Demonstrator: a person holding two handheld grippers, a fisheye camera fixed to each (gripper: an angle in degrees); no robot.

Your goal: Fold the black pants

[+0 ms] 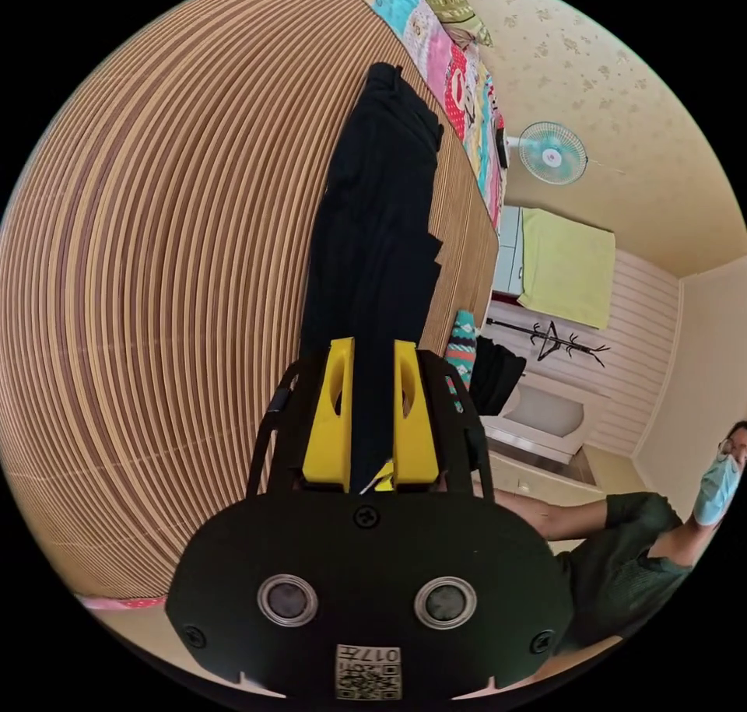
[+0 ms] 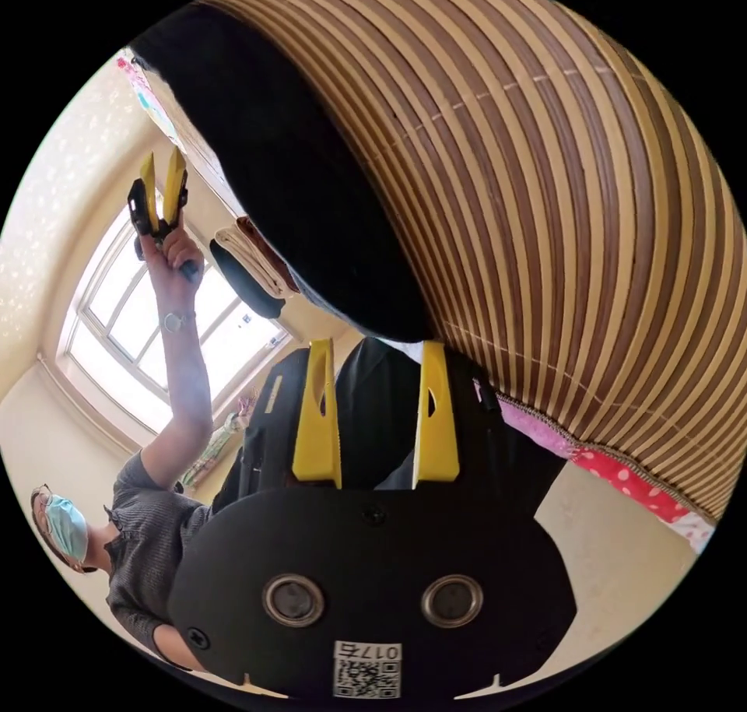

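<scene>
Left gripper fingers clamp black pants edge; right gripper fingers apart around fabric over striped mat.

Bright daylight is cast from a glaring, overexposed window — straight lines are bowed by fisheye distortion toward black edges.

One pair of black pants, lying long on one striped bamboo mat. Two grippers with yellow jaws: the left gripper and the right gripper. One patchwork quilt at the mat's far edge. One wall fan. One yellow-green towel. One branched coat rack. One window. One person, with one raised hand.
</scene>
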